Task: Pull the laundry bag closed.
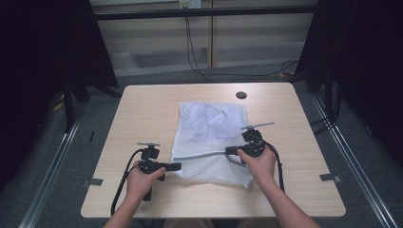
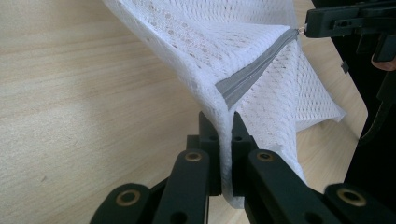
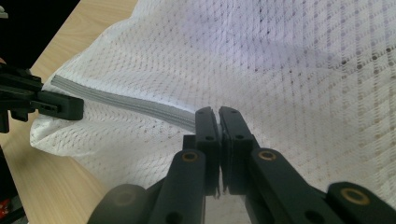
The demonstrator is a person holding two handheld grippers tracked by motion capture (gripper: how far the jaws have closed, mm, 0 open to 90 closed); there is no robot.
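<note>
Mesh bag (image 1: 211, 137) lies flat near the middle of the tabletop (image 1: 142, 109), its long axis running away from you toward the far edge and its grey zipper (image 1: 202, 155) crossing the near end from side to side. Your left claw (image 2: 225, 135) is pressed together on the mesh at the zipper's left end; your right claw (image 3: 218, 126) is pinched shut at the zipper's other end, seemingly on the pull, though the jaws hide it. Expect the bag to be light, soft and floppy: it will sag and bunch instead of holding shape, and thin mesh can slip or snag. Hold it at the stiffer zipper tape or the seamed corner, and keep the line between your claws taut.
</note>
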